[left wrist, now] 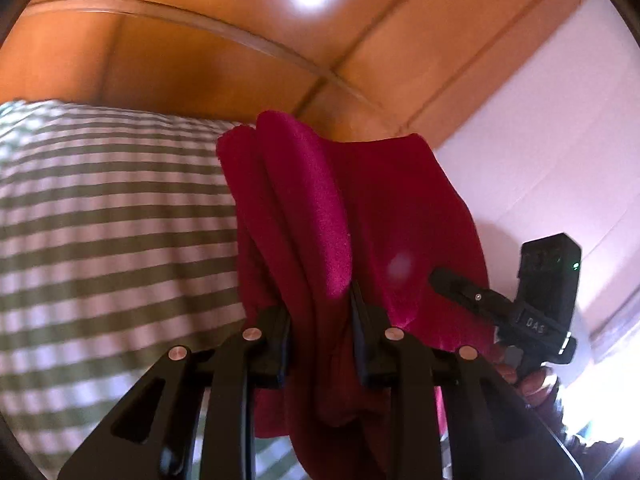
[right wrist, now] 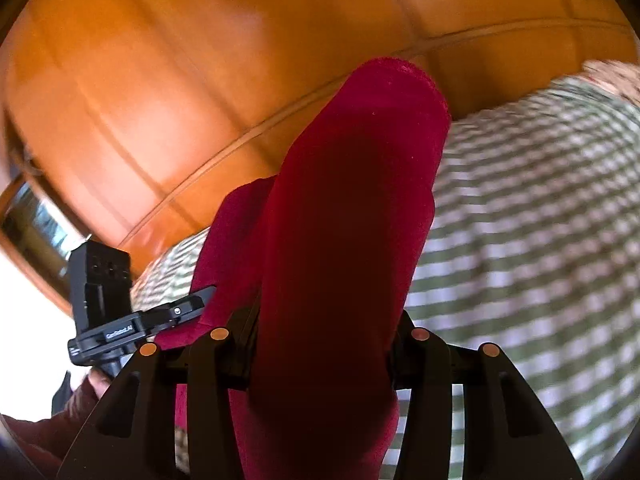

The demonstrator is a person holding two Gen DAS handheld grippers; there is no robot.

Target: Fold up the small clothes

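Note:
A dark red garment [left wrist: 360, 208] hangs bunched between my two grippers, lifted above a green-and-white striped bedcover [left wrist: 112, 232]. My left gripper [left wrist: 320, 320] is shut on a thick fold of it. The right gripper's body [left wrist: 548, 300] shows at the right of the left wrist view, touching the cloth's edge. In the right wrist view the red garment [right wrist: 352, 220] fills the middle and drapes over my right gripper [right wrist: 324, 328], which is shut on it. The left gripper's body [right wrist: 104, 304] shows at the left there.
A glossy orange-brown wooden headboard [left wrist: 240, 40] rises behind the bed. A white wall [left wrist: 540, 140] stands to the right in the left wrist view. The striped bedcover [right wrist: 540, 240] spreads to the right in the right wrist view. A patterned pillow corner [right wrist: 612, 76] lies far right.

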